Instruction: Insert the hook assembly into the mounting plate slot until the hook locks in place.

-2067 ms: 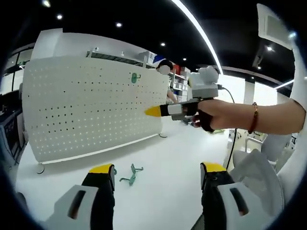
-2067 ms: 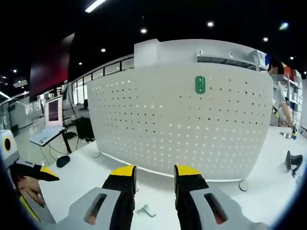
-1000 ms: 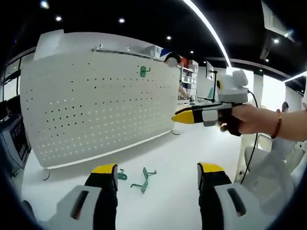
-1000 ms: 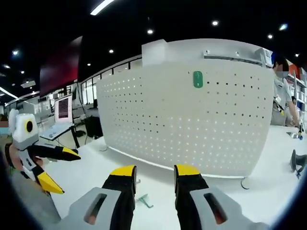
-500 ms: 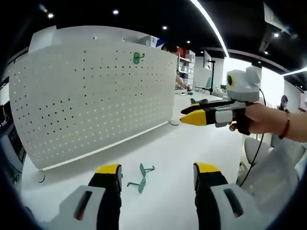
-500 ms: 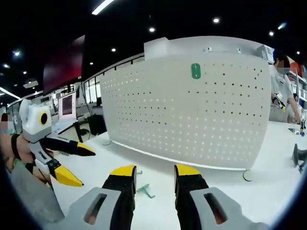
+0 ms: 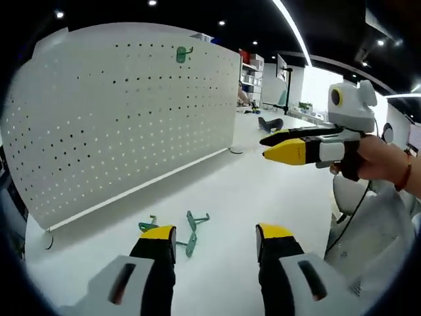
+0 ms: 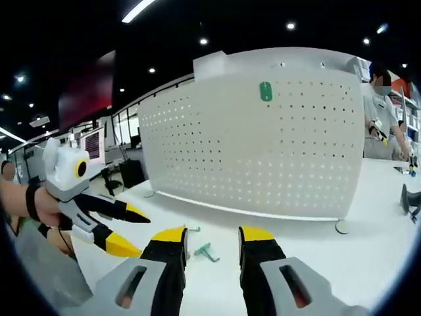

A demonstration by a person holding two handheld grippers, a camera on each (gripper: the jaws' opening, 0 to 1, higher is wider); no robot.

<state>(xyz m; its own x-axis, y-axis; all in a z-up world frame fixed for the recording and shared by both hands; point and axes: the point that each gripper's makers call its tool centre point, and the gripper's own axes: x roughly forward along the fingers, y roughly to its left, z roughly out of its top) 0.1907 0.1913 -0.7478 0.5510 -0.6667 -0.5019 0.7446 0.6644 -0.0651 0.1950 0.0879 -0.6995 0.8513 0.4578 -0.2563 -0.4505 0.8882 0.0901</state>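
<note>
Step in hand: approach and pick-up; no hook grasped yet.

Left gripper: fingers spread apart, nothing between them, held low over the white desk. Two loose green hooks lying on the desk just ahead of the left finger, one close beside the other.

Right gripper: fingers parted, empty, aimed at the perforated mounting plate standing upright on the desk. One green hook already seated high on the plate, near its top edge. A loose hook visible on the desk between and just beyond the right fingers.

Next move, as judged: lower one gripper onto a loose hook, close on its shank, lift, then align its prongs with a plate slot and press in until locked. Keep plate and hooks within view throughout.
</note>
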